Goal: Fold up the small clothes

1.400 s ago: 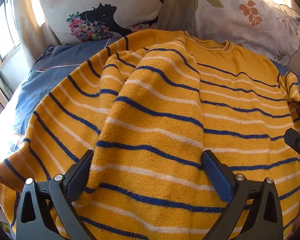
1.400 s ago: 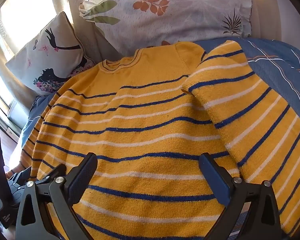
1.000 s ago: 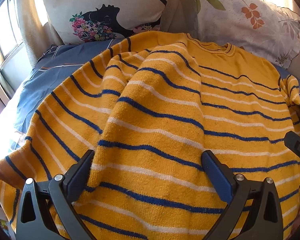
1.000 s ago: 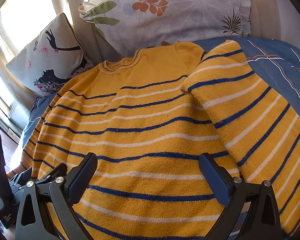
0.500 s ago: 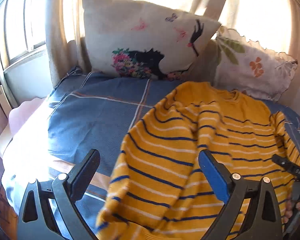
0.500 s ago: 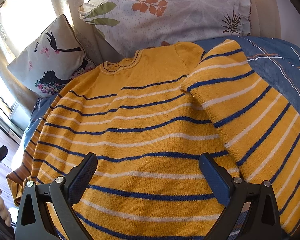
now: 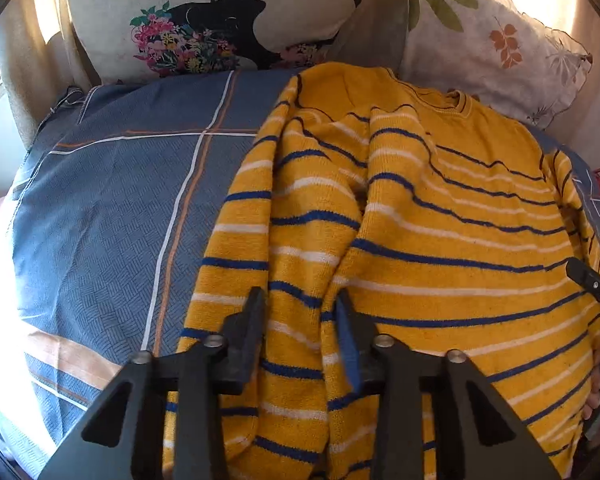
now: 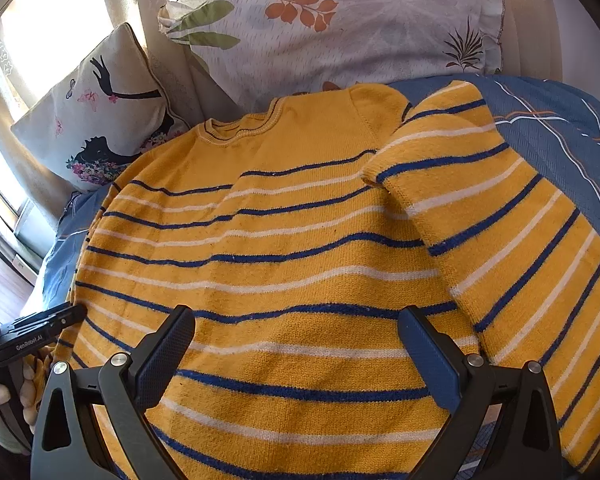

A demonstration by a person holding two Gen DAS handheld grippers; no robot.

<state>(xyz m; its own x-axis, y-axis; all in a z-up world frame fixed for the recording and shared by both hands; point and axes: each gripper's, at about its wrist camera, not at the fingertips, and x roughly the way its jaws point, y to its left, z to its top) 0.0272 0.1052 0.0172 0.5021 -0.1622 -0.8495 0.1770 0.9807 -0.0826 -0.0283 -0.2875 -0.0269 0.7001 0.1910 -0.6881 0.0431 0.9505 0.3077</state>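
Operator: Where does the striped sweater (image 8: pixel 284 264) lie, and why so?

Technician: It lies face up across the centre of both views, on the blue bedspread (image 7: pixel 112 208), with its neckline toward the two pillows at the top of the frame. The flat spread likely serves the fold. In the right wrist view one sleeve (image 8: pixel 512 240) is laid over the body at the right of the frame. In the left wrist view the other sleeve (image 7: pixel 260 240) runs down the centre toward the lower edge.

Operator: State of the left gripper (image 7: pixel 300 332)?

Technician: Its jaws stand narrowed on a ridge of that sleeve's fabric at lower centre. Knit bunches between them; judged clamped on the cloth, probably to carry the sleeve over the body.

Operator: And the right gripper (image 8: pixel 296 344)?

Technician: Its jaws stand wide apart above the sweater's lower body, holding nothing. Whether the tips touch the knit cannot be told.
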